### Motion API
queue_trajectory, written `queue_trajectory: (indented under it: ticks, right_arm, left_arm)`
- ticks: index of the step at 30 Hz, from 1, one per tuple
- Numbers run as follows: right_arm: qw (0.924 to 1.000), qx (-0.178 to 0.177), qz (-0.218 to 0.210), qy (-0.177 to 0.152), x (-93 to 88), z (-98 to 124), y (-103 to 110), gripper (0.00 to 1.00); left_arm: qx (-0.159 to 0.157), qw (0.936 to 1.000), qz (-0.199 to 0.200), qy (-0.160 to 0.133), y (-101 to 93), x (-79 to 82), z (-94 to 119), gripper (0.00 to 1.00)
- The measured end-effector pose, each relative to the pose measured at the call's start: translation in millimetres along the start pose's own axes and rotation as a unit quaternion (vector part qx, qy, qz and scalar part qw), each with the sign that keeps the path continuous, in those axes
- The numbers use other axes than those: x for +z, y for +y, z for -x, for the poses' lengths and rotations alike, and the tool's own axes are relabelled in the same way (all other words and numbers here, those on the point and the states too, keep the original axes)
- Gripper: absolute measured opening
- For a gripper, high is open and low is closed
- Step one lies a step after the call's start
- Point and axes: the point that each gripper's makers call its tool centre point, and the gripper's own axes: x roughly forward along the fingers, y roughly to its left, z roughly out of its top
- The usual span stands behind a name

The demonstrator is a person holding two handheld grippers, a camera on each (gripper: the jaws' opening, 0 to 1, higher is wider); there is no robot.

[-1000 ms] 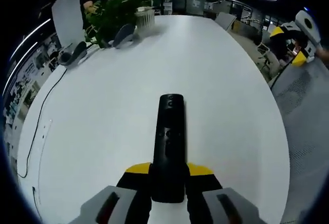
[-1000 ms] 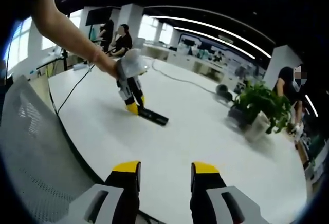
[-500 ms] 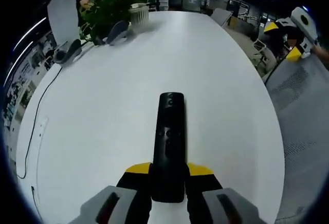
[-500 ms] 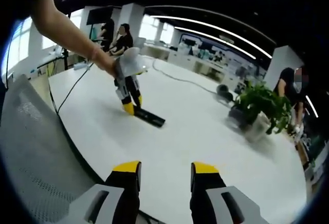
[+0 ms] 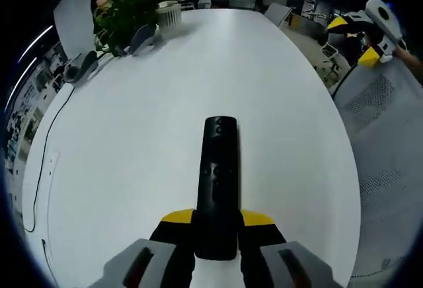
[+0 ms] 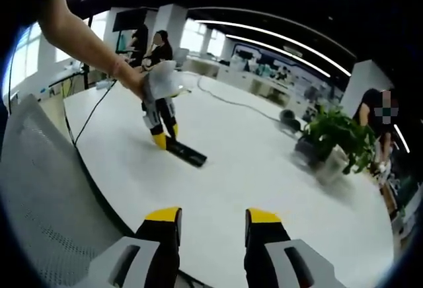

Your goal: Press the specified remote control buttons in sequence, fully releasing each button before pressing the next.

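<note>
An open-plan office: long white table (image 5: 277, 83), potted plant (image 6: 334, 136), desks behind.

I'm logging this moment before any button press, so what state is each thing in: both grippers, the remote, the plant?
left gripper: shut on the remote control, holding its near end.
remote control: flat on the white table, buttons up, nothing pressing them.
right gripper: open, holding nothing, near the table's edge, apart from the remote.
potted plant: upright, at the table's far side.
</note>
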Motion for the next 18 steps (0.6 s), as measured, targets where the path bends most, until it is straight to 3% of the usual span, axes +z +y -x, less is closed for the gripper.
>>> queue_trajectory:
  ticks: [18]
  right_arm:
    - [1.0,0.002,0.005,0.002,-0.5,0,1,0.32]
  left_arm:
    - [0.007,0.9999,0.005,0.009,-12.6,-4.5,2,0.24]
